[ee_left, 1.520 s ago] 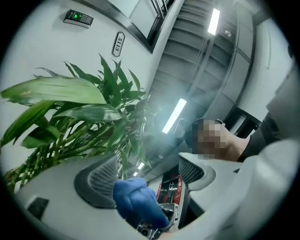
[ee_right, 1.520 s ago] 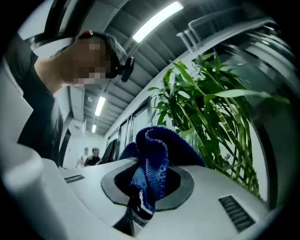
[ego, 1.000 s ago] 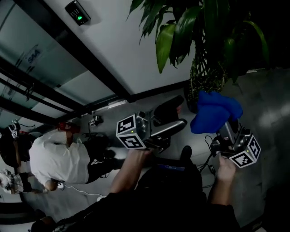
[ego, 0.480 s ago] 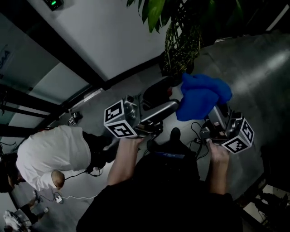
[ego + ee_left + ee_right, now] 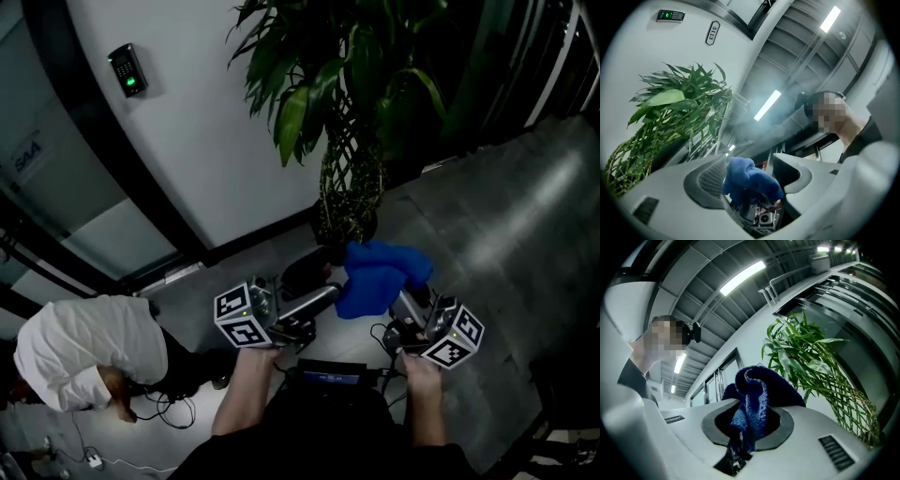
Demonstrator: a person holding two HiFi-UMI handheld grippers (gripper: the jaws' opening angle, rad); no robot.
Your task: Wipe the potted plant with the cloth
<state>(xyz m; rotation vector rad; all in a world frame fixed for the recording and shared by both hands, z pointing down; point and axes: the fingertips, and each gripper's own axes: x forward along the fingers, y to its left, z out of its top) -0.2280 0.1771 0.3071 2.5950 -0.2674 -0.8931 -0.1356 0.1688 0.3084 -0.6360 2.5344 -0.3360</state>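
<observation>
L gripper (image 5: pixel 328 275) released: jaws wide, nothing pinched. Prob. held free to steady a leaf. Potted plant (image 5: pixel 349 178) is stood far centre by the wall, braided trunk just beyond both grippers, not touched yet. Blue cloth (image 5: pixel 375 277) is bunched near the trunk base, clamped in R gripper (image 5: pixel 405 302). Most of it is pushed out fwd, judged to serve as a wiping pad.

The potted plant (image 5: pixel 349 178) stands upright against a white wall (image 5: pixel 197 122), with braided stems under glossy green leaves. The blue cloth (image 5: pixel 380 278), bunched and drooping, is clamped in the right gripper (image 5: pixel 748 426), close before the stems' base.
</observation>
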